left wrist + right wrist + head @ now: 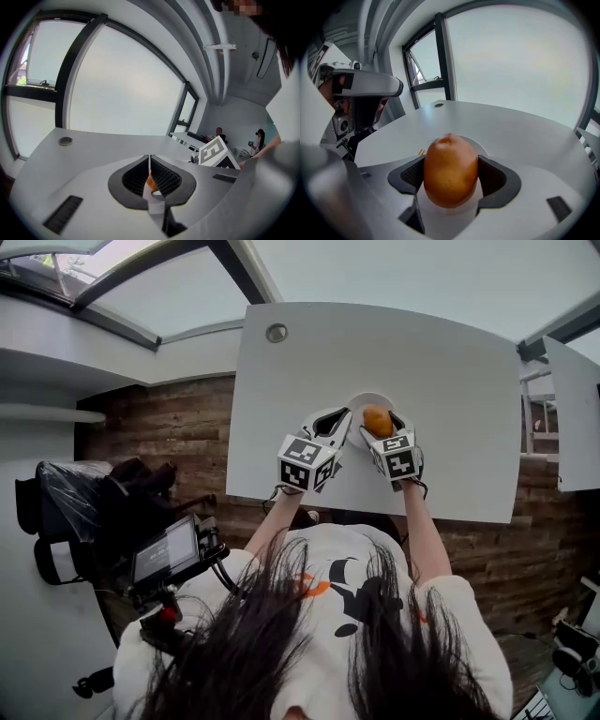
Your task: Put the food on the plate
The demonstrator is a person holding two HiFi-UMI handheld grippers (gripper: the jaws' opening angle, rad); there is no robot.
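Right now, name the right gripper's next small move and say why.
Probably lower the right gripper a little, then open it: its jaws are clamped on the orange-brown food directly over the white plate, apparently not yet resting on it.

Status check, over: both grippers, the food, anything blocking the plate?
Left gripper shut, beside the plate. Right gripper shut on the orange food, held over the plate, not yet released. Nothing in the way.
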